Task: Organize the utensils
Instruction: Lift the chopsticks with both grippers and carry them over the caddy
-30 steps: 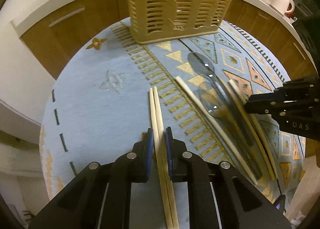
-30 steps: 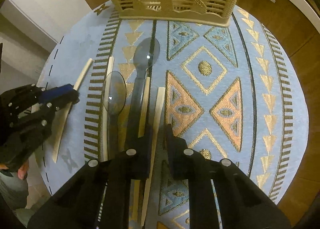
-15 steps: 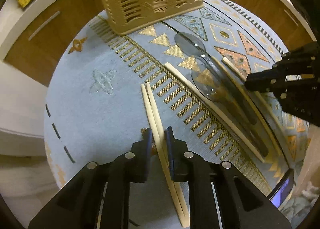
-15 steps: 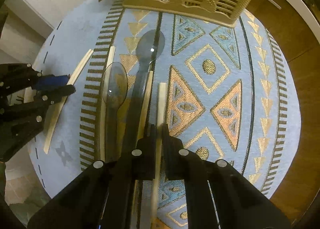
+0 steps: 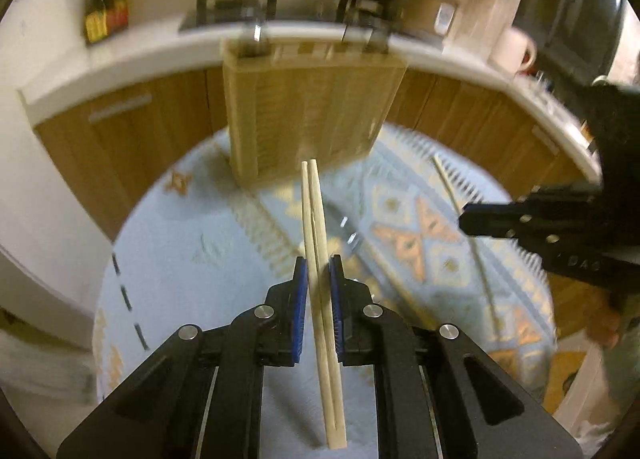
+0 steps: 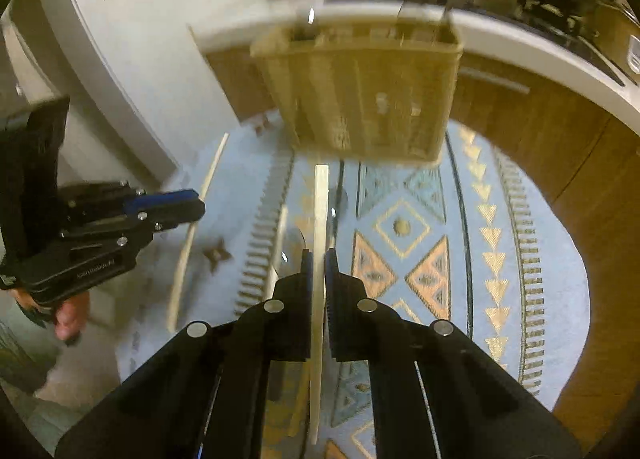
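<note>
My left gripper (image 5: 318, 263) is shut on a pair of pale wooden chopsticks (image 5: 314, 211), held lifted above the table and pointing toward the tan slotted utensil basket (image 5: 312, 119). My right gripper (image 6: 318, 257) is shut on a single pale chopstick (image 6: 321, 203), also lifted and pointing at the basket (image 6: 364, 99). The right gripper shows at the right of the left wrist view (image 5: 532, 219); the left gripper shows at the left of the right wrist view (image 6: 160, 207). Clear plastic spoons (image 6: 292, 247) lie on the cloth below, blurred.
The round table has a light blue patterned cloth (image 6: 420, 227). More chopsticks lie on it (image 5: 460, 199) (image 6: 188, 243). Wooden cabinets and a white counter (image 5: 120, 59) with bottles, a mug (image 5: 516, 51) and appliances curve behind the basket.
Both grippers have lifted their chopsticks off the cloth and tilted up toward the basket. The views are motion-blurred now.
</note>
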A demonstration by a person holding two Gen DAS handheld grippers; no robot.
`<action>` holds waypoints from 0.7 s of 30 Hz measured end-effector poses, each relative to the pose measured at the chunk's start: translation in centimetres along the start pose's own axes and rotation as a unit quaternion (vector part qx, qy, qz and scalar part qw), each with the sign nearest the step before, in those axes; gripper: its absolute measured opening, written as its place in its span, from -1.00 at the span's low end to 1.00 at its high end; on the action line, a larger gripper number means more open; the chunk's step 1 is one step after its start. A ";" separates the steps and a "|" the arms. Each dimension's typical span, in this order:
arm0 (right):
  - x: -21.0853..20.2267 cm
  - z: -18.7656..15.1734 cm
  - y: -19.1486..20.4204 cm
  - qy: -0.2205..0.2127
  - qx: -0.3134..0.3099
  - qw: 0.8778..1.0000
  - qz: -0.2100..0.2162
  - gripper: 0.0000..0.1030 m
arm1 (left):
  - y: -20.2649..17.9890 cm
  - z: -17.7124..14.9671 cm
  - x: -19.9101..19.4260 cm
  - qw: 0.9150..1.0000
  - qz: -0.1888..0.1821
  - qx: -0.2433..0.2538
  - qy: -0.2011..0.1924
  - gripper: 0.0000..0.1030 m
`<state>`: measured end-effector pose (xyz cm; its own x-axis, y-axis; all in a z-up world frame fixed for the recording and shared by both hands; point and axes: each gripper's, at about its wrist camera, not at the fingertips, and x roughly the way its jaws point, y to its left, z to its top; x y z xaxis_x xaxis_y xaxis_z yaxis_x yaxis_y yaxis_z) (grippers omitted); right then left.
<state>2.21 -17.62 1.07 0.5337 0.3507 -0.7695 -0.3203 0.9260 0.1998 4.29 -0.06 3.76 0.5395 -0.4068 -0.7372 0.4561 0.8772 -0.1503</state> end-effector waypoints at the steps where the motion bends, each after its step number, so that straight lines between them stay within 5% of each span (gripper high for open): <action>1: -0.6 0.3 0.1 -0.017 0.006 1.000 0.003 -0.91 | -0.3 0.2 -0.6 1.000 -0.001 0.000 -0.015 -0.82; 12: -6.3 5.1 0.9 -0.157 0.002 0.988 -0.002 -0.91 | -2.0 6.6 -5.9 0.984 -0.002 -0.020 -0.175 -0.82; 21: -8.3 13.0 1.1 -0.287 0.003 0.956 -0.053 -0.91 | -1.4 12.7 -7.9 0.959 0.016 -0.036 -0.281 -0.82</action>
<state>7.58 -17.69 15.52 0.9055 0.2723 -0.3255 -0.2370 0.9607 0.1445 8.39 -1.29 18.09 0.8572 -0.4360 -0.2742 0.3950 0.8981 -0.1933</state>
